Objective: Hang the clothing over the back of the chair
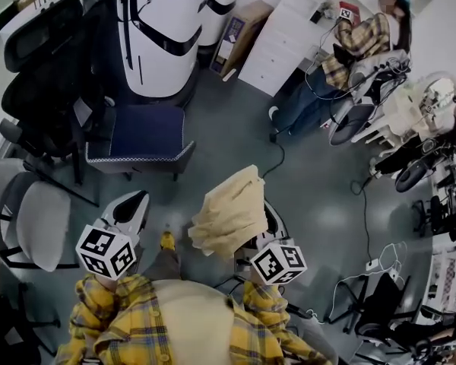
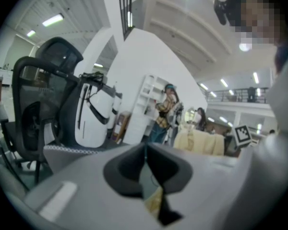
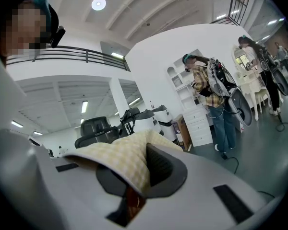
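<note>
1. The right gripper (image 3: 140,176) is clamped on the clothing (image 1: 229,210), a pale yellow checked fabric. A fold lies pinched between the two dark pads and spreads over the left pad.
2. The clothing is in the air in front of the person, above the floor (image 1: 311,196). It touches no chair. Its lower edge hangs just beside the marker cube (image 1: 279,263) of the right gripper.
3. The left gripper (image 2: 145,153) has its jaws together at the tips, with nothing between them. It is apart from the clothing, at the person's left.
4. The blue-seat chair (image 1: 144,131) stands ahead and slightly left. Its trimmed front edge faces the person. The chair back appears to be on the far side, against the white machines (image 1: 159,29), but the head view does not show it well.
5. The strip of floor between the grippers and the seat's front edge is open.
6. Limits on the left: a black mesh chair (image 1: 38,74) stands just beside the blue-seat chair, and a grey chair (image 1: 30,219) stands near the left gripper.
7. Limits on the right: a black cable (image 1: 277,154) runs across the floor near the clothing's far edge. More cables and a power strip (image 1: 372,265) lie further right.
8. A white drawer cabinet (image 1: 289,29) and seated people (image 1: 365,40) occupy the far right, well apart from the grippers.
</note>
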A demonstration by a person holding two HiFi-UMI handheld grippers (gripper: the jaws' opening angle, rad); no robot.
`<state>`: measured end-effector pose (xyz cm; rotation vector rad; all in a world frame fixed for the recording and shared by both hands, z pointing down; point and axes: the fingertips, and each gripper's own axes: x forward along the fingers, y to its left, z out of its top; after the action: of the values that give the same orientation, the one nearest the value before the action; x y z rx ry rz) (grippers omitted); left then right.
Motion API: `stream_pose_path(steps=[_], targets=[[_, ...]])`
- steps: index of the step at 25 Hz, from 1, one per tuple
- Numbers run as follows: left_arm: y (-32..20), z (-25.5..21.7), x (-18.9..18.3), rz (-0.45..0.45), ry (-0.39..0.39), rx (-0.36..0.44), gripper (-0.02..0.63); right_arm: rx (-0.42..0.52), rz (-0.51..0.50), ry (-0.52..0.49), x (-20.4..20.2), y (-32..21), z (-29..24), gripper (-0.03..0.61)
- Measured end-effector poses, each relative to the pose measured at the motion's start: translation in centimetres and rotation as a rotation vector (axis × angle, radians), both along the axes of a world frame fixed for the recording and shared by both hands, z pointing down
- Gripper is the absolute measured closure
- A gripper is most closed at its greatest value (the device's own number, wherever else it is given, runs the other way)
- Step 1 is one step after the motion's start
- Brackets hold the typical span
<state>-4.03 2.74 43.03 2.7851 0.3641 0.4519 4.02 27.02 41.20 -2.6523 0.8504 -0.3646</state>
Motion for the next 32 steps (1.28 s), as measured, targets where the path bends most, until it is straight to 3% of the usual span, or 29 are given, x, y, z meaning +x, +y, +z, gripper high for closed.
stream_pose_path(steps=[16, 32], targets=[[-5.9, 0.7, 7.7, -0.05, -0.01, -0.034, 0.595, -0.053, -0.114, 0.038, 9.1, -8.3, -2.6, 0.546], [-9.0, 1.2, 9.4, -0.126, -0.016, -0.03, 0.595, -0.01, -0.303, 0.098, 11.1, -15.0, -6.0, 0.546]])
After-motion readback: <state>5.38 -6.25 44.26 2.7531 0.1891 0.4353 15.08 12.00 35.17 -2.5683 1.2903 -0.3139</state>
